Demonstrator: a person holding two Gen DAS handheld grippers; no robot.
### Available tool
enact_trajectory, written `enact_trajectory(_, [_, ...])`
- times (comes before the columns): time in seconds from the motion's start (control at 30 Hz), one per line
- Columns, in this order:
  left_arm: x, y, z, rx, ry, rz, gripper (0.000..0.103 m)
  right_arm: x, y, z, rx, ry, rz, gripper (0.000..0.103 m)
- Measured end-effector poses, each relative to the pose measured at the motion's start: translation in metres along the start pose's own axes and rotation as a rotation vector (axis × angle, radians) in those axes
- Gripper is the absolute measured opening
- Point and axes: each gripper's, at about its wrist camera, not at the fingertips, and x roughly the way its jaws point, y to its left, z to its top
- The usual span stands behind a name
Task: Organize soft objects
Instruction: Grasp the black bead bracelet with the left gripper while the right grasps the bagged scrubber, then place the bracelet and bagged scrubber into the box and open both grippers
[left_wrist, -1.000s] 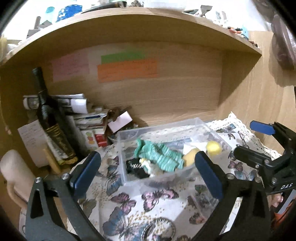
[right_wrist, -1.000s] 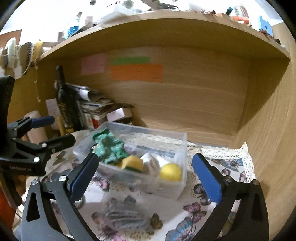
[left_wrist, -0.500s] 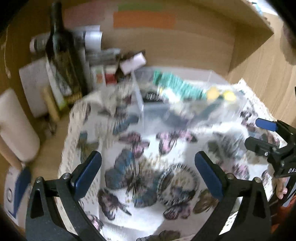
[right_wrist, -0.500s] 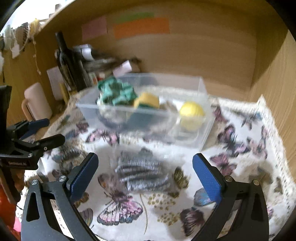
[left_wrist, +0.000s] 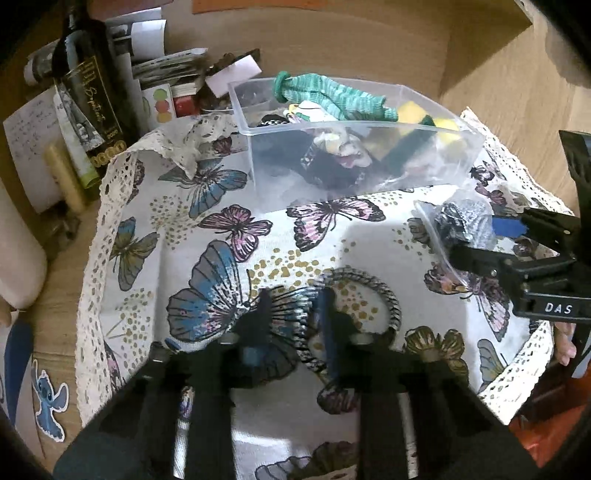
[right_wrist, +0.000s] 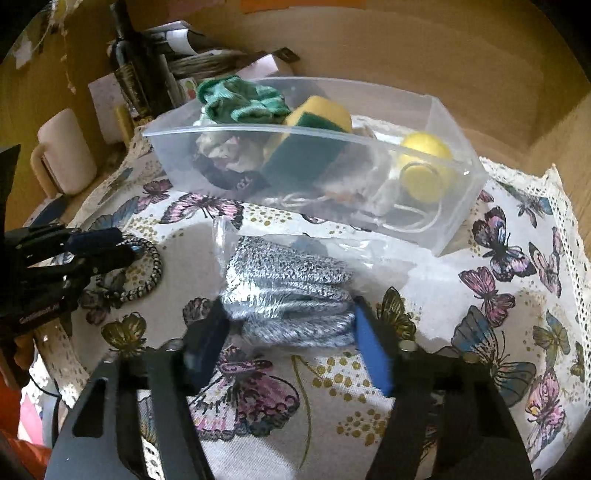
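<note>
A clear plastic bin (left_wrist: 369, 162) (right_wrist: 436, 206) on the butterfly cloth holds a green knit piece (left_wrist: 332, 92) (right_wrist: 240, 101), a yellow-green sponge (right_wrist: 314, 125), a yellow ball (right_wrist: 424, 162) and other soft items. My left gripper (left_wrist: 295, 325) is low on the cloth, its jaws closed narrowly around the edge of a braided black-and-white hair band (left_wrist: 384, 295) (right_wrist: 147, 269). My right gripper (right_wrist: 291, 339) straddles a grey knit bundle in a clear bag (right_wrist: 284, 288) (left_wrist: 465, 225), jaws touching its sides.
A dark bottle (left_wrist: 88, 85), papers and boxes stand at the back left under the wooden shelf. A cream mug (right_wrist: 62, 155) sits left of the cloth. The wooden side wall (right_wrist: 554, 140) rises on the right.
Both grippers have dropped down to the cloth and closed in: the left onto the hair band, the right around the bagged grey bundle. One second ago both were wide open and raised.
</note>
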Motion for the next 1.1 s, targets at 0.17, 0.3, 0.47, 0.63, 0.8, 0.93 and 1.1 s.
enact_trajectory(0.17, [-0.012, 0.001, 0.003, -0.013, -0.037, 0.003, 0.006, -0.012, -0.004, -0.002, 0.004, -0.054, 0.006, 0.045])
enact_trajectory(0.3, [-0.034, 0.003, 0.013, -0.023, -0.102, 0.011, 0.006, -0.027, -0.006, 0.004, 0.019, -0.106, 0.006, 0.043])
enact_trajectory(0.47, [-0.063, 0.006, 0.032, -0.037, -0.2, 0.007, 0.006, -0.058, -0.011, 0.014, 0.031, -0.206, 0.001, 0.042])
enact_trajectory(0.63, [-0.091, 0.001, 0.054, -0.026, -0.321, -0.008, 0.006, -0.087, -0.016, 0.031, 0.029, -0.318, -0.014, 0.042])
enact_trajectory(0.8, [-0.107, -0.008, 0.082, 0.004, -0.43, -0.014, 0.006, -0.104, -0.018, 0.05, 0.018, -0.405, -0.041, 0.043])
enact_trajectory(0.93, [-0.107, -0.01, 0.101, 0.009, -0.465, -0.048, 0.006, -0.105, -0.02, 0.069, 0.012, -0.441, -0.062, 0.043])
enact_trajectory(1.1, [-0.087, -0.013, 0.122, 0.012, -0.463, -0.075, 0.006, -0.091, -0.026, 0.091, 0.012, -0.44, -0.07, 0.043])
